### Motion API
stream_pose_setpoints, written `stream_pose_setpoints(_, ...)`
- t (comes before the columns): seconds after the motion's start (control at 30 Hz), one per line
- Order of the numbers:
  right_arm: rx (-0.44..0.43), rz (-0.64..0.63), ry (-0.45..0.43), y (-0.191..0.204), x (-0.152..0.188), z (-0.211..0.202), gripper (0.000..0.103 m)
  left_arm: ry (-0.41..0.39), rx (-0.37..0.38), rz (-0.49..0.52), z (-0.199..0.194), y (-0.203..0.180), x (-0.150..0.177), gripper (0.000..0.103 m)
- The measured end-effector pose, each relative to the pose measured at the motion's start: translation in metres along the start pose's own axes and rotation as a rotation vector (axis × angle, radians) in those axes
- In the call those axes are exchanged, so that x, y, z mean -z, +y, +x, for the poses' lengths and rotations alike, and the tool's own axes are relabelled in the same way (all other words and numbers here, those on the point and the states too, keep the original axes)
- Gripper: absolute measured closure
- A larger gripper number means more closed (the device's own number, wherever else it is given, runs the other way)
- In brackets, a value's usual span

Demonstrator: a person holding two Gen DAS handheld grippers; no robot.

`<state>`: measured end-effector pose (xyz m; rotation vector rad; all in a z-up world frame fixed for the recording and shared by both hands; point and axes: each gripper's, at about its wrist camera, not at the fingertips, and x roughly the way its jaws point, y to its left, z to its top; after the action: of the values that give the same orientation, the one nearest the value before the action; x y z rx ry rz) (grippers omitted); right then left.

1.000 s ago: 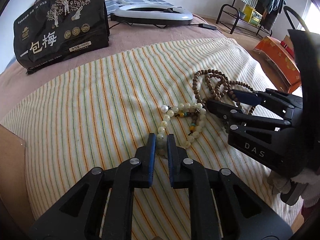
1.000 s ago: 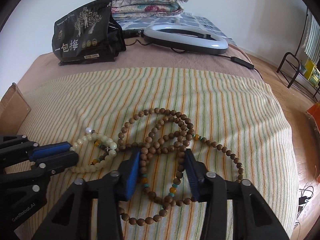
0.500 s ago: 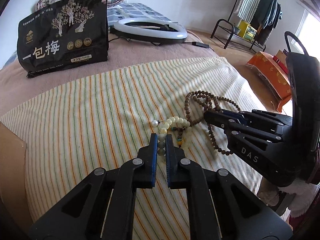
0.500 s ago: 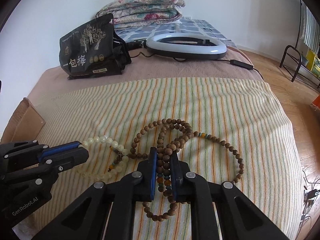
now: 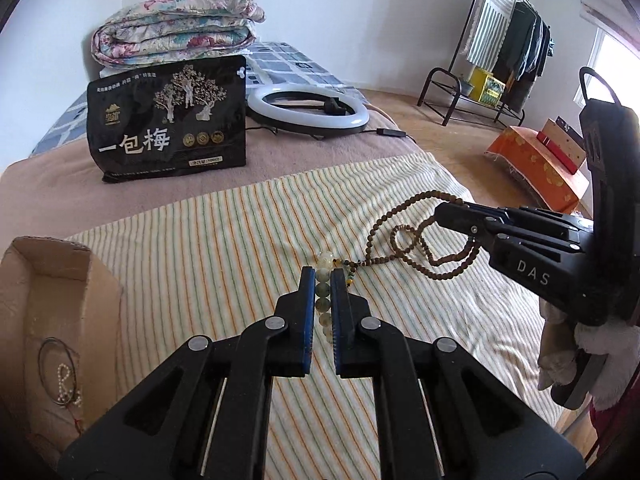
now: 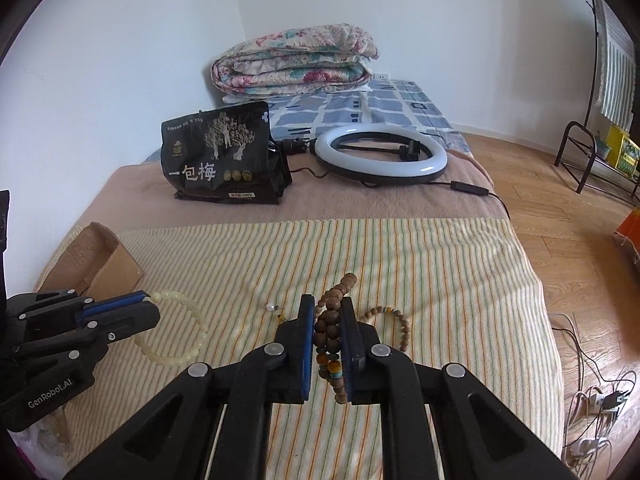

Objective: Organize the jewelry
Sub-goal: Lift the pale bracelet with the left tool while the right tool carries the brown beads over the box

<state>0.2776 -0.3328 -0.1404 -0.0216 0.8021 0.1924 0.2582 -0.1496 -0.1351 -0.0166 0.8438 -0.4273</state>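
Observation:
My left gripper [image 5: 323, 274] is shut on a pale bead bracelet [image 5: 322, 300] and holds it above the striped towel [image 5: 200, 248]. In the right wrist view the left gripper [image 6: 146, 304] shows at the left, and the bracelet [image 6: 176, 356] hangs from it as a loop. My right gripper [image 6: 326, 304] is shut on a brown wooden bead necklace [image 6: 330, 328]. From the left wrist view the right gripper [image 5: 448, 214] is at the right, with the necklace [image 5: 400, 240] dangling in loops toward the bracelet. A small pearl [image 6: 272, 307] hangs between the two strands.
An open cardboard box [image 5: 60, 280] at the left edge of the towel holds a thin cord and small pearls [image 5: 64, 384]. Behind the towel stand a black bag [image 5: 168, 128] and a ring light [image 5: 308, 112], with a folded quilt [image 5: 176, 32] beyond. At the right the bed drops to wooden floor.
The right gripper closed on the brown necklace. Both grippers then rose, lifting the bracelet and necklace off the towel. The cardboard box came into the left wrist view.

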Motion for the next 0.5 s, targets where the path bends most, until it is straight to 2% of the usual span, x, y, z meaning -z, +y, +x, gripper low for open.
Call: stream_pose_setpoints(0.5,0.003,-0.105,-0.095,0.059,-0.037,-0.085,0.094,-0.126,-0.051,-0.024,-0.115,0.038,0.002,0.098)
